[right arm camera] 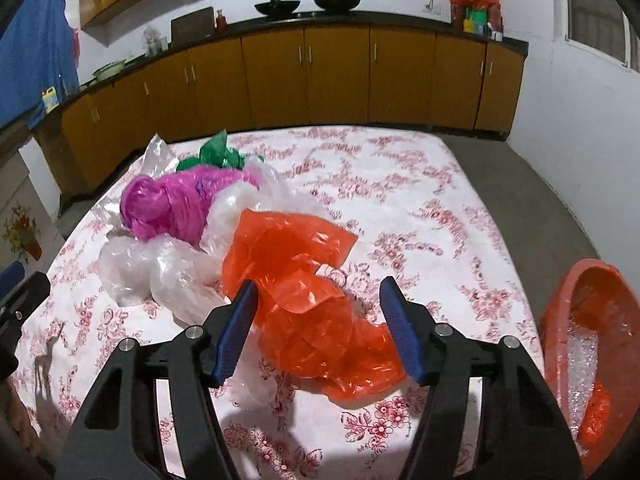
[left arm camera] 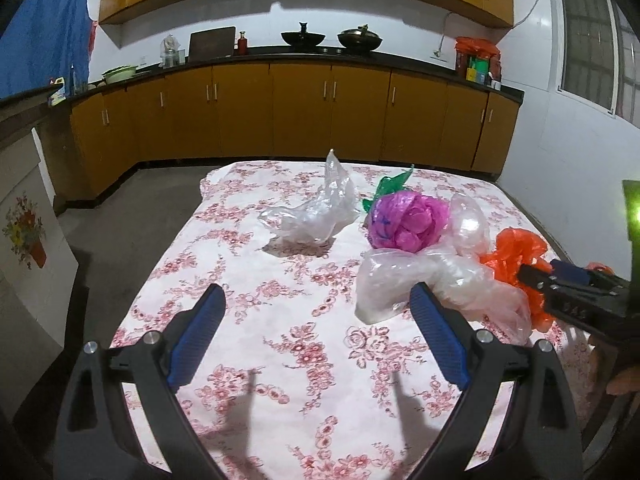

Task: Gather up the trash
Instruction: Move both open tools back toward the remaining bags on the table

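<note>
Left wrist view: my left tongs [left arm camera: 316, 300] are hanging wide apart over the floral worktop [left arm camera: 248, 344], nothing between the pads, just bare cloth. A clear plastic bag [left arm camera: 424, 284] is lying just beside the right-hand pad, and it looks like the next pick for this side. Further off, another clear bag [left arm camera: 316, 208] is standing crumpled, well apart from the tongs. A magenta bag [left arm camera: 400, 220] with a green bag [left arm camera: 390, 186] behind it is sitting in the pile with the rest, probably dumped there together as the trash to clear. My right tongs [left arm camera: 536, 276] are coming in at the right edge, at the orange bag [left arm camera: 516, 248].

Right wrist view: my right tongs [right arm camera: 316, 292] are straddling the orange bag [right arm camera: 304, 280], jaws part closed. The pads are either side of the crumpled film, the left pad at its edge; I judge no firm grip yet, so I'm calling them apart. The magenta bag [right arm camera: 168, 208] and clear bags [right arm camera: 160, 276] are lying left of the tongs. An orange basin [right arm camera: 560, 320] is waiting at the right beside the worktop, already holding plastic, likely the drop spot.
</note>
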